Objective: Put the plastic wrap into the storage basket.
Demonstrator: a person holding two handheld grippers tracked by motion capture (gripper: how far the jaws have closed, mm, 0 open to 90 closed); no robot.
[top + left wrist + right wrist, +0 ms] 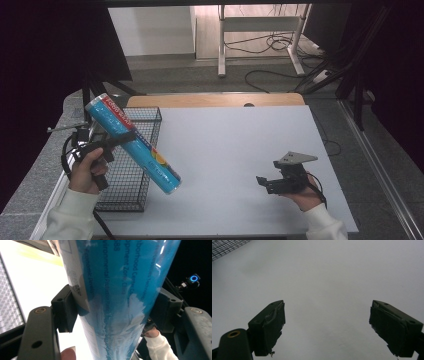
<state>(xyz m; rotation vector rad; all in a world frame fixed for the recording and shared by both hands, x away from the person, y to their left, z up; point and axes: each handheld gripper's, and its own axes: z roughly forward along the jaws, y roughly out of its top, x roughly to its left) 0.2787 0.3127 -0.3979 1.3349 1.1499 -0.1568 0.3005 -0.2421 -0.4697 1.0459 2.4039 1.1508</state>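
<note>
- High view: the counter (235, 165) is a pale grey-white sheet with a strip of wood along its far edge, the largest thing in reach.
- A black wire basket (131, 170) stands on the counter's left part, its long side running away from the person.
- A long blue tube (134, 145) of food wrap is held in the air, tilted, above the basket's right rim: its upper end points up and to the left, its lower end hangs over the counter just beside the basket.
- A red band near the tube's upper end carries white letters that read "FOOD WRAP"; a small orange and yellow patch sits lower down the blue wrapper.
- In the left gripper view the same tube (120, 297) shows dark print running along it. Only bits can be read, such as "Zone" and "Center"; a white label strip with a small square code runs down one side, and pale cloud-like marks cover the lower blue part.
- The left gripper (116, 139) has its fingers (65, 308) clamped on the tube's upper half, one pad pressed against each side.
- The right gripper (265, 183) is low over the counter's right part, well apart from the tube; its fingers (268, 326) stand wide with bare counter between them.
</note>
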